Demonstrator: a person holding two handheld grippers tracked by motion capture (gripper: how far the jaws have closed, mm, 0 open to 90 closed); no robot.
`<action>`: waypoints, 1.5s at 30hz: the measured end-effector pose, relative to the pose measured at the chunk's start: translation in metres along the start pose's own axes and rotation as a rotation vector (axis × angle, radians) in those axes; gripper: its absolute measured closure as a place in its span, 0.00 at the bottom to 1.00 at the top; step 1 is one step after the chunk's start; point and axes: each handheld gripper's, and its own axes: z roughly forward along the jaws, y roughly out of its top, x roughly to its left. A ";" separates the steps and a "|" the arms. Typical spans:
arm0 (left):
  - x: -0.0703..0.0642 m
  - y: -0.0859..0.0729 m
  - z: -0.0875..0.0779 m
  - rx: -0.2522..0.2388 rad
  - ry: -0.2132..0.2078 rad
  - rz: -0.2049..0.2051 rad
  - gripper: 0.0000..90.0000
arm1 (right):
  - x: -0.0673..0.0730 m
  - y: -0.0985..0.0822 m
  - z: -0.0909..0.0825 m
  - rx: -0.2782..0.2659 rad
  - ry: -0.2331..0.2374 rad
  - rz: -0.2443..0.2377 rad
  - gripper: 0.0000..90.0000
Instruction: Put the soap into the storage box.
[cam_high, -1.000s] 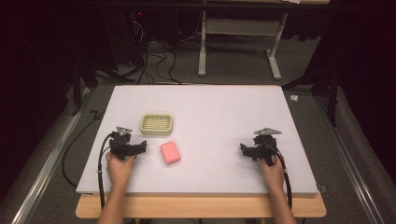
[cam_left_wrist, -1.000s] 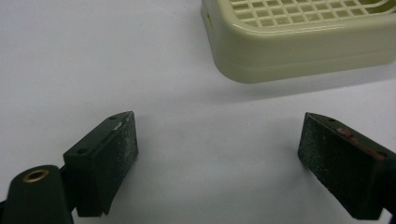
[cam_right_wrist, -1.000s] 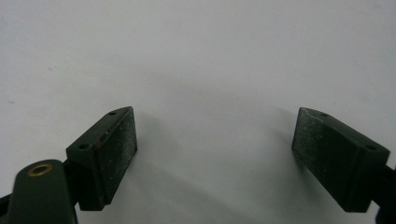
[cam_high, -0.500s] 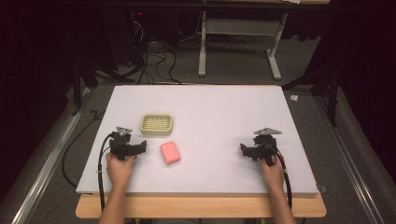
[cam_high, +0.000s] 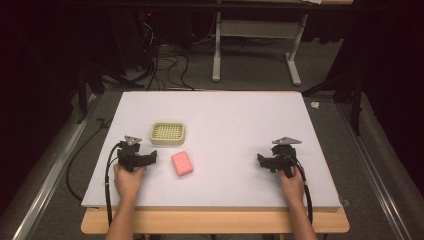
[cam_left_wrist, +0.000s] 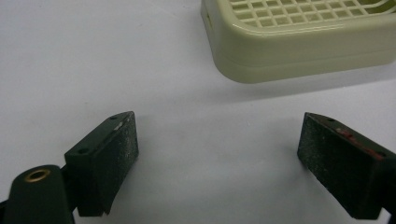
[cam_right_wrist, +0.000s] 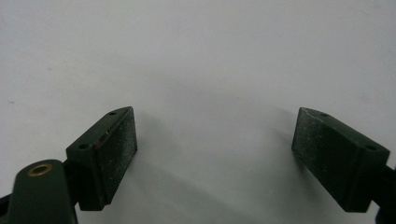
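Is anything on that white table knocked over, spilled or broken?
Nothing stands out. The cream slotted plastic soap dish sits flat, the pink bar of soap lies beside it on the white table, apart.

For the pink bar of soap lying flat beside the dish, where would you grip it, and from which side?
Grip the pink rectangular soap bar across its two long edges, coming down from above with the left tongs, which sit closest and are open. It lies flat on the white table, slightly angled, so the narrower width likely fits between the jaws. The cream grid-topped soap dish stands apart behind it.
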 end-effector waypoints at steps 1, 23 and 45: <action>0.000 0.000 0.000 0.001 -0.001 0.000 0.15 | 0.000 0.000 0.000 0.000 0.000 0.000 0.16; -0.010 0.004 -0.018 -0.012 -0.096 0.021 0.09 | 0.000 0.000 0.000 0.001 0.000 0.001 0.16; -0.037 0.005 -0.045 -0.072 -0.212 0.103 0.06 | 0.000 0.000 0.000 0.000 0.000 0.001 0.16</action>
